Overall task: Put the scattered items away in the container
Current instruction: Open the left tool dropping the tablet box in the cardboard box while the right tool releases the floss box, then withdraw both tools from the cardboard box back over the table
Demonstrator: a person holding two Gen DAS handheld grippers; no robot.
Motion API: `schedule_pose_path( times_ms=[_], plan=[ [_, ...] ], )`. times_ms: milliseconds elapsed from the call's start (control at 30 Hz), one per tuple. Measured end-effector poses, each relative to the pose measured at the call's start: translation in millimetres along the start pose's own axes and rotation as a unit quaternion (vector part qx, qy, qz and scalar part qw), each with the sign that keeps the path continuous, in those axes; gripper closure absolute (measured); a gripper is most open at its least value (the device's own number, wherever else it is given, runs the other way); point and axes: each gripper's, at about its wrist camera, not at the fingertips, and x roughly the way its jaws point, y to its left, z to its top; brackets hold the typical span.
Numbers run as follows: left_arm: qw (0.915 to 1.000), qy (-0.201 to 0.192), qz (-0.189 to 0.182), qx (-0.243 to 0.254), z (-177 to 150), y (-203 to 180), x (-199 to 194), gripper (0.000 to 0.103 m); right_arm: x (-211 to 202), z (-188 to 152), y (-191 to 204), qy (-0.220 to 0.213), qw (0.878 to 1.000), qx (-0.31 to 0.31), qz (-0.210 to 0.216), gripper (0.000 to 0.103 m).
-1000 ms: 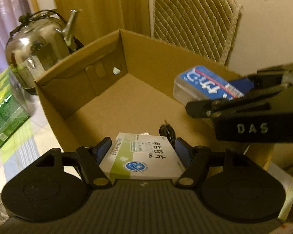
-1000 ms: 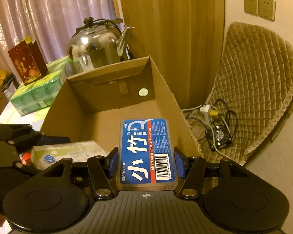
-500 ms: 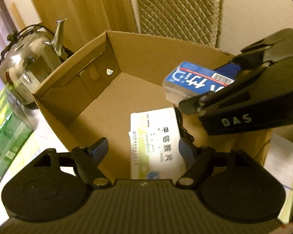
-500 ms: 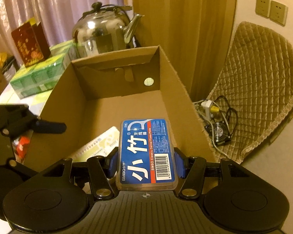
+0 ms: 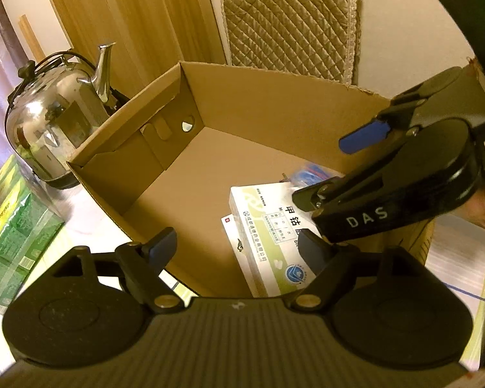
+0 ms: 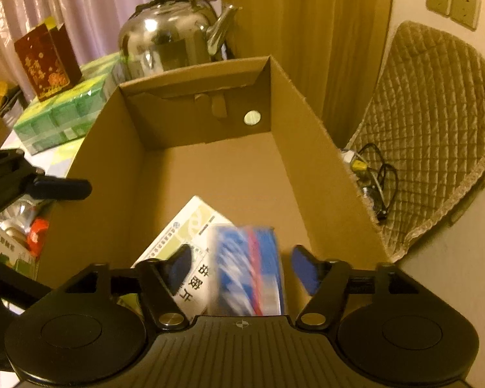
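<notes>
An open cardboard box holds a white and green medicine box lying on its floor. My left gripper is open above the box's near edge with nothing between its fingers. My right gripper is open over the box's right side. A blue plastic case is blurred just below the right gripper's fingers, loose and partly over the medicine box. The left gripper's finger shows at the left in the right wrist view.
A steel kettle stands behind the box. Green packs and a red gift bag lie to its left. A quilted cushion and tangled cables sit beyond the right wall.
The left gripper opened and the medicine box dropped into the cardboard box. The right gripper then opened, and the blue case is falling from it. Both grippers rose a little.
</notes>
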Motion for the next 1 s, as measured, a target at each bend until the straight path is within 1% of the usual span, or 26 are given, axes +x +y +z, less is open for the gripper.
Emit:
schedule_pose_path(
  times_ms=[133, 300, 367, 467, 567, 667, 800, 900, 1000],
  plan=[
    [0.9998, -0.008, 0.001, -0.016, -0.8, -0.3, -8.7, 0.024, -10.7, 1.6, 1.6, -0.017, 1.000, -0.002, -0.002, 0.031],
    [0.9994, -0.019, 0.009, -0.026, -3.5, -4.3, -28.7, 0.023, -32.5, 3.1, -1.0, -0.042, 0.999, 0.012, 0.000, 0.030],
    [0.9987, -0.026, 0.011, -0.043, -6.4, -4.1, -40.3, 0.022, -44.8, 2.0, -1.9, -0.053, 0.998, 0.019, 0.002, 0.030],
    [0.9954, -0.043, 0.014, -0.084, -13.5, -1.9, -65.3, 0.020, -67.4, -4.0, -3.0, -0.071, 0.997, 0.034, 0.004, 0.028],
    [0.9922, -0.053, 0.023, -0.110, -23.8, -2.8, -89.2, 0.018, -88.9, -12.4, -2.0, -0.081, 0.996, 0.044, 0.009, 0.026],
    [0.9880, -0.060, 0.034, -0.138, -39.6, -5.0, -115.0, 0.014, -110.7, -22.2, 0.3, -0.089, 0.995, 0.054, 0.015, 0.024],
    [0.9791, -0.066, 0.049, -0.186, -62.5, -10.0, -147.9, 0.012, -139.6, -38.6, 7.9, -0.097, 0.993, 0.056, 0.025, 0.020],
    [0.9724, -0.070, 0.065, -0.213, -80.1, -14.9, -171.5, 0.011, -159.4, -50.9, 16.2, -0.101, 0.993, 0.053, 0.033, 0.018],
    [0.9638, -0.075, 0.085, -0.241, -99.3, -18.5, -194.1, 0.005, -176.6, -62.2, 26.8, -0.105, 0.993, 0.046, 0.043, 0.015]
  ],
)
